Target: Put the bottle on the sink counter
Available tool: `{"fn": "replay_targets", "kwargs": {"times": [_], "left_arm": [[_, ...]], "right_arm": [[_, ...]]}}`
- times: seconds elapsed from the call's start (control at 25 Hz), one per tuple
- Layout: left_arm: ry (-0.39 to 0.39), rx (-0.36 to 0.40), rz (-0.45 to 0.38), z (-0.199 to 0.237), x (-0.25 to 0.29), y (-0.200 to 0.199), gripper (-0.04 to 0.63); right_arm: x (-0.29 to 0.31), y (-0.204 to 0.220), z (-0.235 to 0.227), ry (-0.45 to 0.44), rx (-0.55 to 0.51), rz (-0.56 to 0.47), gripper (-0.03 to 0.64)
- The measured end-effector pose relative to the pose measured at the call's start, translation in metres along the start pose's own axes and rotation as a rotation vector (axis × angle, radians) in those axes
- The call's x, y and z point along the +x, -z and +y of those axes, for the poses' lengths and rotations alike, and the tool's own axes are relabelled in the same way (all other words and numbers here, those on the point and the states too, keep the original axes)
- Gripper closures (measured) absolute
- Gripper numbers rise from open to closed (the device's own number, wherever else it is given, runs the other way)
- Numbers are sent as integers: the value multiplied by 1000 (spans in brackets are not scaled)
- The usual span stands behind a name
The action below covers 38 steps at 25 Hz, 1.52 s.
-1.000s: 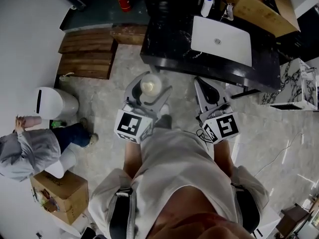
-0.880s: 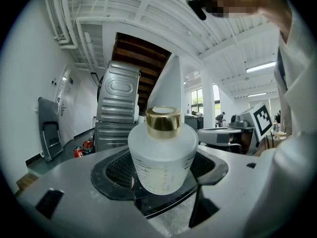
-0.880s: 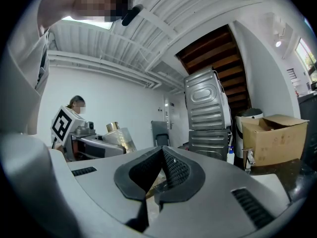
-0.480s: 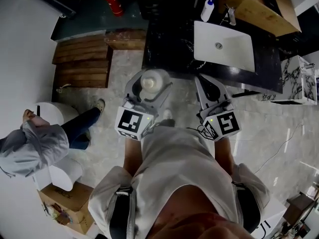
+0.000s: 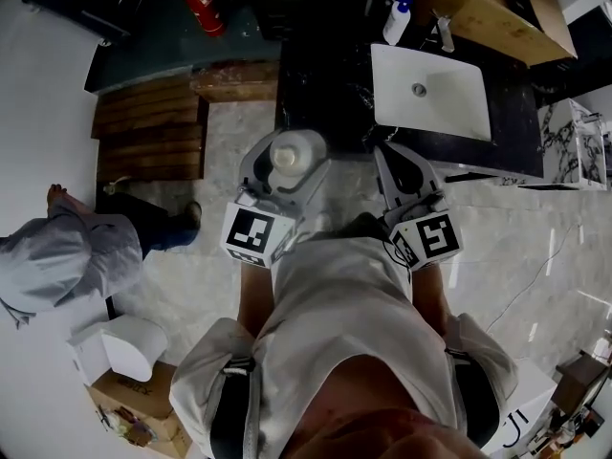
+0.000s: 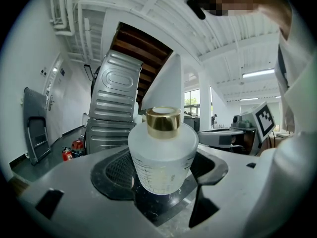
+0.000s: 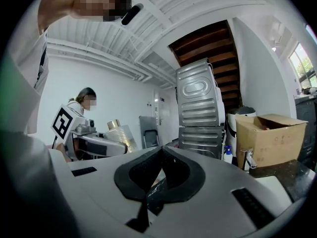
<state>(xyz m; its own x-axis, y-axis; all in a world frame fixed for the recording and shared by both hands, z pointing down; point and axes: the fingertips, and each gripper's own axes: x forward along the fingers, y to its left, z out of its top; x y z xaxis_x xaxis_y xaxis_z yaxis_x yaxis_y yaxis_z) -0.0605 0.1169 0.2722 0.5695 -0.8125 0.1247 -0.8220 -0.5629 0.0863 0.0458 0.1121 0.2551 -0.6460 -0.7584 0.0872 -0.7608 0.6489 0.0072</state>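
The left claw is closed on the bottle, a frosted white bottle with a gold cap. Its two jaws press the lower body from either side, and the bottle stands upright between them. In the head view the bottle sits just above the centre of the frame. It overlaps the near edge of the black table and is held in the air rather than resting on it. The white sink lies in the upper right of that view, with a faucet and a blue-topped soap bottle behind it. The right claw is right of centre, beside the sink's near corner. Its own view shows the jaws closed together with nothing between them. The step in hand appears to be the carry, with the bottle brought up to the table but not yet set down. The next move probably calls for the left claw to reach forward over the bare dark surface left of the sink. It would keep the bottle vertical, lower it until the base rests flat, and then spread the jaws wide enough to clear the round body and draw back without tipping it. The right claw seems to have no part to play here. A second person crouches at the left edge of the frame, well apart from the table.
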Motion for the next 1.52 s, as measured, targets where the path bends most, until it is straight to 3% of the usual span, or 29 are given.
{"fn": "replay_targets", "kwargs": {"times": [0.44,0.92,1.52], "left_arm": [[-18,4,26,26,51,4,267],[-117,4,48,63,119,0,267],[-256,11,93,105,203,21,267]], "right_arm": [[37,11,-43,7,37,20,620],[100,9,-101,-95,53,11,620],[159,42,-173,-183,104,68,620]]}}
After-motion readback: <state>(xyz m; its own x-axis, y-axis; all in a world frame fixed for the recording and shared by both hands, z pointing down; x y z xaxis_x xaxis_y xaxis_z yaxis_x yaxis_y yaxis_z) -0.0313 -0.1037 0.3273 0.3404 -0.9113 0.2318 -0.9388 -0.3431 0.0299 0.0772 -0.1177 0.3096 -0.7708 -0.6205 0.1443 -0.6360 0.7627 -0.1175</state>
